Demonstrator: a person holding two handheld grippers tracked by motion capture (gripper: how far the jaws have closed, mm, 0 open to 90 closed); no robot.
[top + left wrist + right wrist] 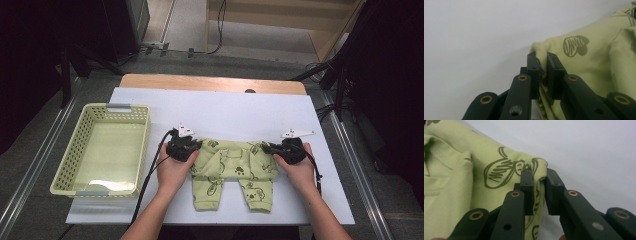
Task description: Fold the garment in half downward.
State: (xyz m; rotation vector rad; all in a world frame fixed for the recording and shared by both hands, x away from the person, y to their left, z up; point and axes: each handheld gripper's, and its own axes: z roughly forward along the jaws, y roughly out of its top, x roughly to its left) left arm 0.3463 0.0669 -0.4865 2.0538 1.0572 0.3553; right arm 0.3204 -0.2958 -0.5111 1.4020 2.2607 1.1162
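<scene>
The counter [220,107] is covered by a white sheet, and a yellow perforated basket [131,150] is placed on its left part, well apart from the work. A small light-green garment [232,167] printed with dark animal figures is laid flat near the front edge of the counter, between the two hands, with its two short legs pointing toward the person. The upper left corner of the garment is pinched by the left hand-held gripper [543,65], whose jaws are nearly together with a fold of cloth pressed between them. The upper right corner is held in the same way by the right hand-held gripper [539,185], the jaws being narrow on a thick fold of fabric. The step in hand is judged to be a fold or a lift of the garment by both top corners. To do it well, both corners should be raised together and at equal height, so that the cloth is kept stretched and no wrinkle is formed. The grip should be kept firm, because only a small edge of cloth is caught on each side.
</scene>
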